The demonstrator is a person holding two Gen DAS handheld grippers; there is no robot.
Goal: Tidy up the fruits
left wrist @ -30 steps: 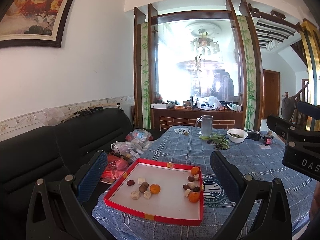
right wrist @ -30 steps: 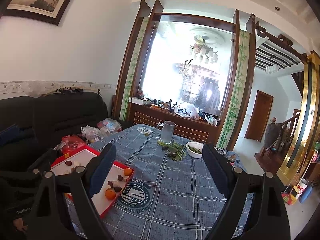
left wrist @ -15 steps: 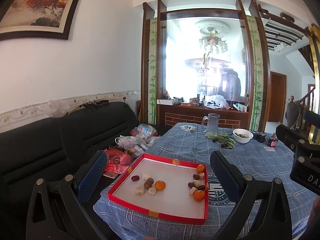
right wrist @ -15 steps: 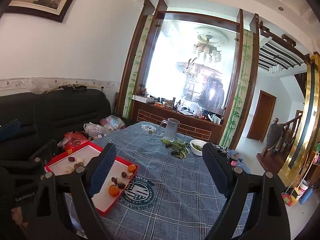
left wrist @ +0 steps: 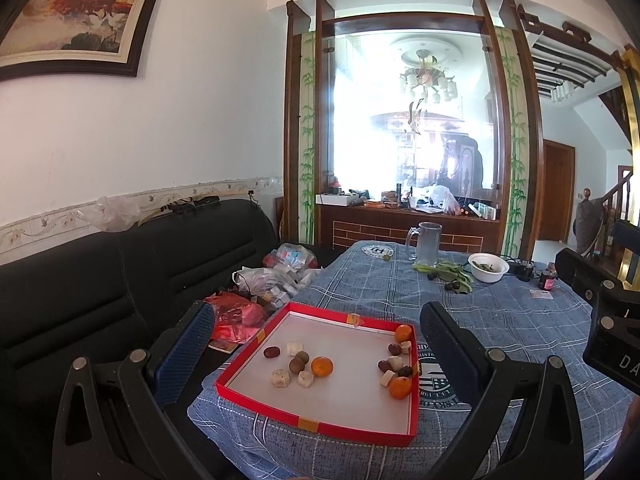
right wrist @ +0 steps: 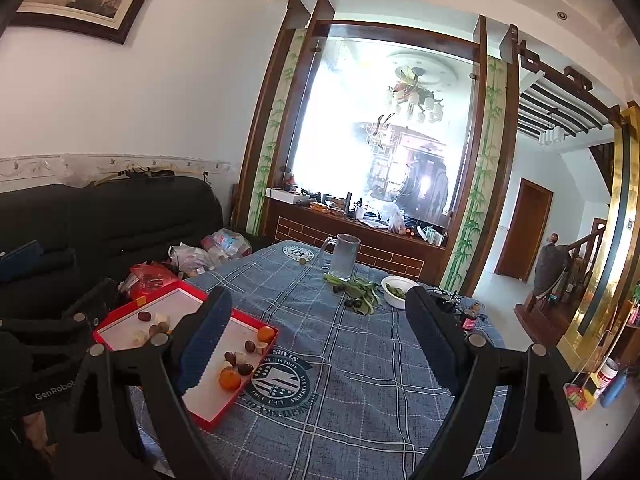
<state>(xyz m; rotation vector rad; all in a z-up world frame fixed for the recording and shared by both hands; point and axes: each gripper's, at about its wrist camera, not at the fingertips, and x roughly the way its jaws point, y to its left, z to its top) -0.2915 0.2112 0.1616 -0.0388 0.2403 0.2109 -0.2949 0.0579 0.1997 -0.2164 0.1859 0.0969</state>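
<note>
A red tray (left wrist: 316,424) with a white floor lies at the near left corner of the table. It holds three oranges (left wrist: 321,366), several brown fruits (left wrist: 299,361) and pale cubes (left wrist: 280,378), in a middle cluster and a right-edge cluster. My left gripper (left wrist: 316,316) hovers open just before the tray, with nothing between its pads. My right gripper (right wrist: 320,300) is open over the blue cloth to the right of the tray (right wrist: 256,322), also empty. Each gripper's body shows at the edge of the other's view.
The table wears a blue checked cloth (right wrist: 360,380). At its far end stand a glass mug (left wrist: 428,240), a white bowl (left wrist: 488,267), green leaves with dark fruits (left wrist: 448,276) and a small bottle (left wrist: 546,278). A black sofa (left wrist: 120,280) with plastic bags (left wrist: 272,276) runs along the left.
Both views have drifted only slightly. The fruits lie where they were and both grippers remain open.
</note>
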